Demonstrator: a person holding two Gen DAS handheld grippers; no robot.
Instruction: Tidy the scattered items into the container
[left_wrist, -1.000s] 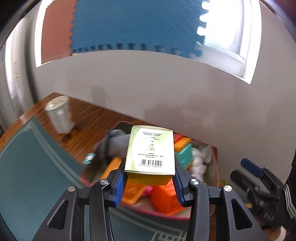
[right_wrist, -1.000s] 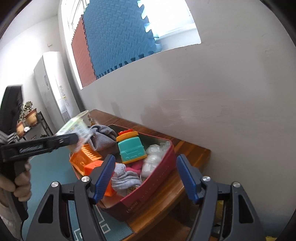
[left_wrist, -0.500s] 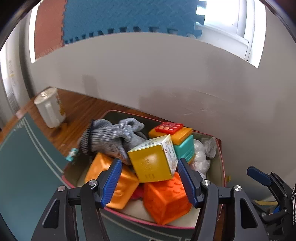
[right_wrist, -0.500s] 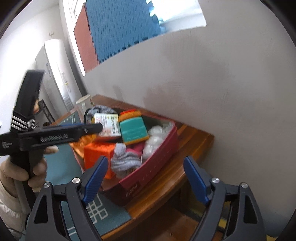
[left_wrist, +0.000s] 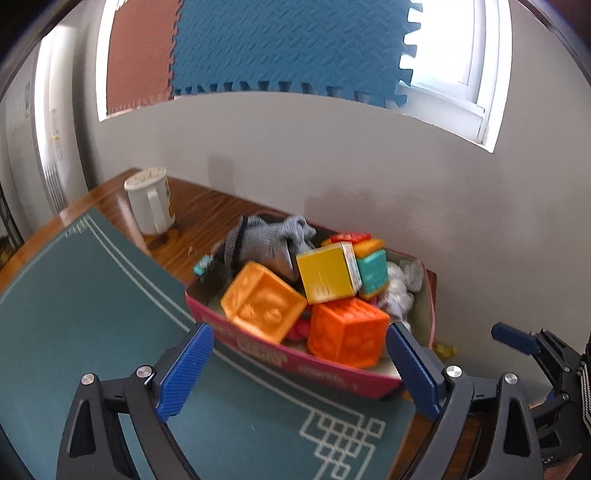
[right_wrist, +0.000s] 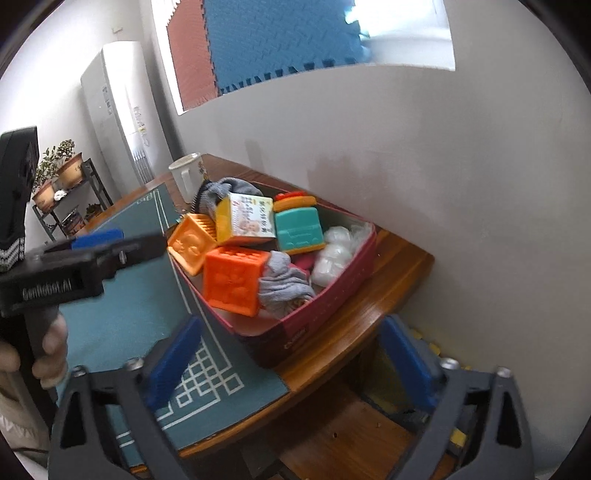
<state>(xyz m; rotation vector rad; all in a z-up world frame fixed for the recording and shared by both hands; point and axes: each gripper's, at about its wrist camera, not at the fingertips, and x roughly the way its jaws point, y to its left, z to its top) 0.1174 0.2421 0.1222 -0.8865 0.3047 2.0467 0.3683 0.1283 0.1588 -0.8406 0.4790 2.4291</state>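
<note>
The container is a shallow red box with thin cardboard-like walls and printed lettering too blurred to read. It sits at the wall end of the wooden desk, its near wall overlapping the teal mat, which has white line borders and a lattice motif.

Inside, the items are piled above the rim. The yellow carton is a glossy, sharp-edged box lying tilted at the centre of the heap; the right wrist view shows its printed face. At its 7 o'clock is a pale orange block, and at 5 o'clock a deeper orange block; both are soft-looking cubes with embossed faces. At 3 o'clock, touching it, is a teal block with an orange and red piece on top. At 10 o'clock lies a grey knitted glove, draped over the far rim. Crinkled clear plastic fills the 3 o'clock corner. A second grey knit piece shows only from the right; whatever lies beneath the heap is hidden.

The left hand-held gripper is spread wide and empty, its ribbed blue pads just short of the box. The right hand-held gripper is likewise spread, blurred, low at the desk's corner.

A white ceramic mug stands at 10 o'clock, well apart.
</note>
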